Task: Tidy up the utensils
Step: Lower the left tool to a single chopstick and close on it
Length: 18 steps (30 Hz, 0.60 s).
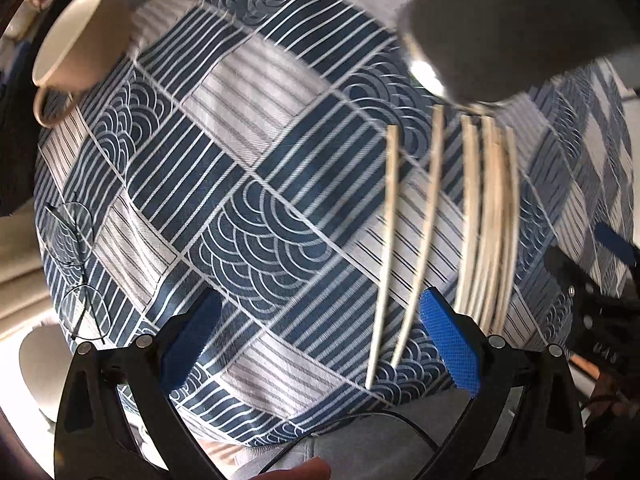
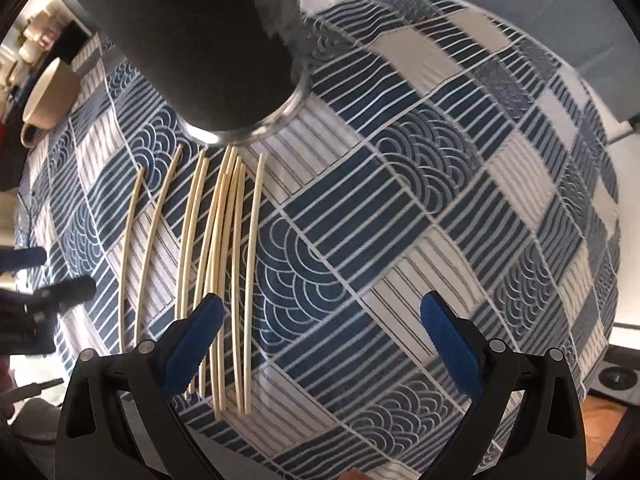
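On the patterned tablecloth (image 2: 400, 208), chopsticks (image 2: 224, 264) lie loose, far ends by a dark cup (image 2: 208, 48). My left gripper (image 1: 320, 340) and right gripper (image 2: 320, 340) both gape, empty. Beige mug (image 1: 76, 36) far left; probably glasses (image 1: 76, 264) near left.

On the patterned tablecloth (image 2: 400, 208), in the right wrist view, the chopsticks (image 2: 224, 264) lie side by side left of centre, running from six toward twelve o'clock. The tumbler (image 2: 208, 40) lies on its side at twelve o'clock, just beyond their far tips. The mug (image 2: 48, 96) sits at ten o'clock. In the left wrist view, eyeglasses (image 1: 76, 272) rest at eight o'clock near the cloth's edge.
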{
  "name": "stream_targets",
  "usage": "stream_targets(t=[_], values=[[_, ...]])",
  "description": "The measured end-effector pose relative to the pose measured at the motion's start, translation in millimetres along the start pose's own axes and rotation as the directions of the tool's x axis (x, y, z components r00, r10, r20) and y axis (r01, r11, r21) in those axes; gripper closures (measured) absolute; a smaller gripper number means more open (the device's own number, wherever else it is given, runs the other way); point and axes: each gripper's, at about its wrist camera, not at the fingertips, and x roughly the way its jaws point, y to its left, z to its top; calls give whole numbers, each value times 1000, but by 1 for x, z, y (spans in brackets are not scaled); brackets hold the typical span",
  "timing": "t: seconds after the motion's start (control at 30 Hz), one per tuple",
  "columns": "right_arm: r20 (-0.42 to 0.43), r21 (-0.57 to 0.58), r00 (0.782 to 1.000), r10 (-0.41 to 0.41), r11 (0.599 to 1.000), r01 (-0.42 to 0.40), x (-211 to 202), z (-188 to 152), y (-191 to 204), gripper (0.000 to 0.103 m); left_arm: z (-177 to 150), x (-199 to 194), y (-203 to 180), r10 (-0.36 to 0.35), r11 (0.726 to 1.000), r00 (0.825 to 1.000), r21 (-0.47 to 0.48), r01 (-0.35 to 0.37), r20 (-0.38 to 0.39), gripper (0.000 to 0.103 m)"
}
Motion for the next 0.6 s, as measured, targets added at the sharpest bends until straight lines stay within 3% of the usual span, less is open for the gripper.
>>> stream_targets(t=[0.23, 0.37, 0.43, 0.5, 0.6], values=[[-21, 4, 1000, 6, 1000, -6, 22, 14, -1, 9, 22, 20, 5, 11, 1000, 1000, -18, -11, -17, 6], [-15, -10, 1000, 0, 1000, 0, 30, 18, 0, 9, 31, 25, -5, 55, 998, 998, 21, -55, -2, 6], [-12, -18, 1000, -9, 1000, 9, 35, 18, 3, 13, 35, 26, -6, 52, 998, 999, 27, -52, 1, 5], [-20, -20, 1000, -15, 1000, 15, 42, 19, 3, 27, 39, 28, -7, 35, 999, 999, 27, -35, -1, 5], [-13, -12, 1000, 6, 1000, -6, 47, 19, 1, 26, 39, 30, -5, 49, 998, 999, 39, -49, 1, 4]])
